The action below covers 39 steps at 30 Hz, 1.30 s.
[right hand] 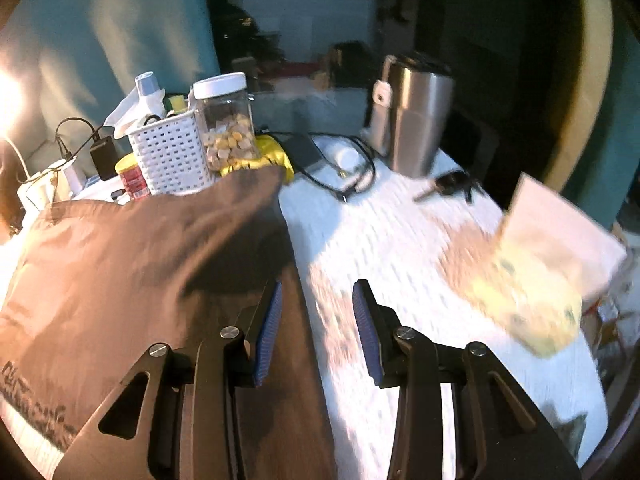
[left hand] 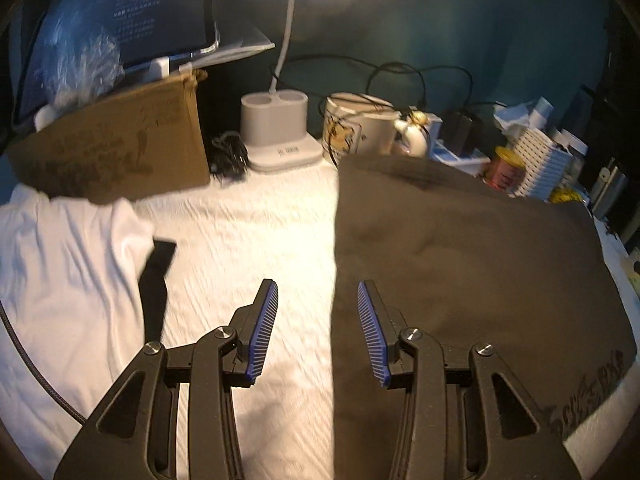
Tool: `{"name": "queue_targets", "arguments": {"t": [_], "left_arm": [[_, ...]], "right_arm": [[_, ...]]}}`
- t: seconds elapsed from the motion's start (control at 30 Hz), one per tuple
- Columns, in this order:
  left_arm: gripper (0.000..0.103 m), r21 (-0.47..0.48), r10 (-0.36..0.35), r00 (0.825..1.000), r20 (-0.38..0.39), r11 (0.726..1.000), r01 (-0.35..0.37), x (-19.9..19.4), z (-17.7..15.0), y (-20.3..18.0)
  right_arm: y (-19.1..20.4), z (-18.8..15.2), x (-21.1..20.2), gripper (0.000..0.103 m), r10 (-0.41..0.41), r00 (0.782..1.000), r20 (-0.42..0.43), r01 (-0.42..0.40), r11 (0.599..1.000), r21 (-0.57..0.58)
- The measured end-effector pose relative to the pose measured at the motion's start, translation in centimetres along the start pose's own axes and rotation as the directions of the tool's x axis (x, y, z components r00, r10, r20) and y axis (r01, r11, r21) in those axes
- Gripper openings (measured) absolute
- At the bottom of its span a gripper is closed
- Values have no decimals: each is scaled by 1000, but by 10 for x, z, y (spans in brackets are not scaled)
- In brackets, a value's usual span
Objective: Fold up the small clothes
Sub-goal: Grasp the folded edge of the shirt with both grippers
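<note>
My left gripper (left hand: 318, 330) jaws released over the brown garment's (left hand: 460, 256) edge, right gripper (right hand: 318, 330) jaws released too, nothing held, white-covered surface (left hand: 248, 232) beneath

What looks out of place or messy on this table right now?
The brown garment lies spread flat and tidy. Oddities: its far corner rides up against the white basket, and a black strap lies across the white garment's edge.

The brown garment (left hand: 460, 248) is matt, soft cloth. The table cover (left hand: 248, 232) is white textured fabric with fine ribs. The box (left hand: 120, 148) is dull cardboard. The tumbler (right hand: 412, 120) is brushed metal. The jar (right hand: 226, 120) is clear glossy plastic.
</note>
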<state>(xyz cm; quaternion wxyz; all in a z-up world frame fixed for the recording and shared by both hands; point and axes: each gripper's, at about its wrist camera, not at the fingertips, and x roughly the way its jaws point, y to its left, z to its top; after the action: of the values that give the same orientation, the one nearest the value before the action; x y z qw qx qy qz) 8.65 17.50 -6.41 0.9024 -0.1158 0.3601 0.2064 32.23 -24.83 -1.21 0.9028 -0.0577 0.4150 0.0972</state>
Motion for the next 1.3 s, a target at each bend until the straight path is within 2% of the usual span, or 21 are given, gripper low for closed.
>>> {"name": "queue_targets", "arguments": {"t": [0.3,0.47,0.57,0.7,0.77,0.83,0.93,1.07,1.17,1.23,1.3], "left_arm": [[41,4,-36,999,-9,999,36,-20,-29,-5],[41,62,3,1000,-23,998,-2,-26,-48,-10],[41,58,-4,999,-52,998,7,-28,-58,-8],[41,71,-5,999,-37,997,7,-42,-67,-8],[47,107,-3,999,-35,994,7,-46,-71,-13],[63,135,3,1000,-29,991,1,-49,-75,-17],[63,144,-5,999,-37,989,11,-47,-81,-19],[63,105,-61,994,-94,992,71,-41,-88,-14],[63,73,-99,990,-98,992,106,-41,-92,-8],[63,57,-113,988,-101,991,119,-40,-95,-6],[63,70,-116,989,-95,990,123,-41,-96,-9]], "right_arm": [[-13,-42,-30,39,-2,1000,-12,2,999,41],[-15,-65,-37,39,3,999,-35,-1,999,52],[-17,-79,-40,39,19,999,-40,-16,998,59],[-18,-95,-43,39,44,998,-39,-42,998,48],[-19,-100,-45,39,44,999,-27,-43,999,32],[-22,-103,-49,39,53,998,-14,-53,998,40],[-26,-107,-52,39,62,998,1,-62,996,59],[-34,-116,-60,39,148,989,16,-149,983,104],[-36,-121,-64,41,178,984,18,-179,975,130],[-33,-125,-65,45,190,982,14,-191,972,135],[-31,-129,-62,46,200,980,13,-199,969,143]]}}
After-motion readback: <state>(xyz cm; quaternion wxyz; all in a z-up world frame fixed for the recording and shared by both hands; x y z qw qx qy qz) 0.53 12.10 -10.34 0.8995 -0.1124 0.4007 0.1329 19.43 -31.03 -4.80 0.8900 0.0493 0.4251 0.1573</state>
